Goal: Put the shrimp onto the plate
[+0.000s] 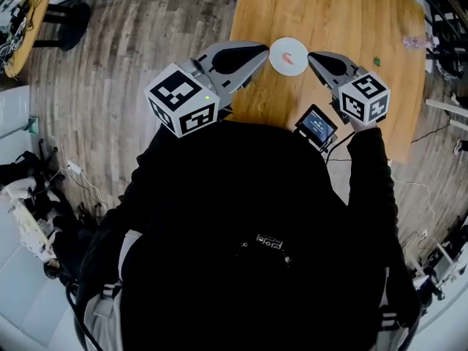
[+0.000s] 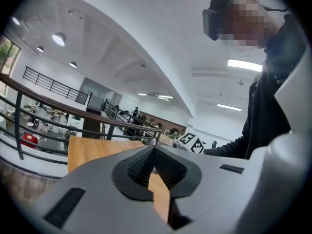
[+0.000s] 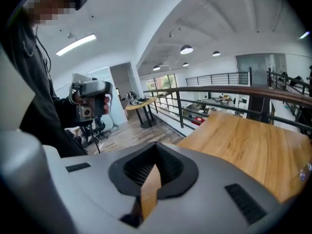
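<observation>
In the head view a small white plate [image 1: 276, 52] sits near the front edge of the wooden table [image 1: 329, 13], and a pink shrimp [image 1: 290, 57] lies on it. My left gripper [image 1: 263, 50] points at the plate's left rim, jaws shut and empty. From the other side my right gripper [image 1: 312, 57] points at the plate's right rim, also shut with nothing in it. Both gripper views show ribbed pads meeting at the tips, left [image 2: 154, 150] and right [image 3: 156, 147], with bare table wood behind. Neither gripper view shows the plate or the shrimp.
A small device with a lit screen [image 1: 316, 126] hangs at the table's front edge below my right gripper. A tiny green thing [image 1: 377, 61] and a pale pink thing [image 1: 417, 42] lie at the table's right side. Plank floor [image 1: 131, 50] lies left of the table.
</observation>
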Available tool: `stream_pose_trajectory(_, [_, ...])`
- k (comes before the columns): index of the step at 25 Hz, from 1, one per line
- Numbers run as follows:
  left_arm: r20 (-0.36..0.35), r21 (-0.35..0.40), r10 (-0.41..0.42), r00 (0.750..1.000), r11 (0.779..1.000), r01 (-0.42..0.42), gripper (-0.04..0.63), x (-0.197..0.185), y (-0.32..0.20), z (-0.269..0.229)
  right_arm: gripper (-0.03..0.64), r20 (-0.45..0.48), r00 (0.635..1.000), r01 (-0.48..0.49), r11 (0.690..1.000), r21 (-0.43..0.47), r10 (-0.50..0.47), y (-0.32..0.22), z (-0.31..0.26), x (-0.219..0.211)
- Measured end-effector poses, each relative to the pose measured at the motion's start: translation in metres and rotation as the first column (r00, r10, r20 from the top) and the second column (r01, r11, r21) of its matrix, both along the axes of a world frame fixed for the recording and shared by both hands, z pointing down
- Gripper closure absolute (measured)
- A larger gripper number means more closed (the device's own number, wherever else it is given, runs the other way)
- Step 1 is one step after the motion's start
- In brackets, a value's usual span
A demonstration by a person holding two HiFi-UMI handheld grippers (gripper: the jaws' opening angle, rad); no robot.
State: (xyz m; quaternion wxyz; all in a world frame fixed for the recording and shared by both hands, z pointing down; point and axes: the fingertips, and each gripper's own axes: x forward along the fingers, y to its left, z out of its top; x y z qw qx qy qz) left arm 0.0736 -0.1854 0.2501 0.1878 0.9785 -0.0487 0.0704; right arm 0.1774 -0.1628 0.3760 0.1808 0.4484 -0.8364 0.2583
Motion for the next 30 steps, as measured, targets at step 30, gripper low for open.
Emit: stream_pose_trajectory(30, [0.009, 0.171, 0.159, 0.987, 0.972, -0.158, 0.597, 0.059, -0.002, -0.035, 0.601, 0.127, 0.985, -0.155, 0.917, 0.367, 0.116, 0.008, -0.153, 0.011])
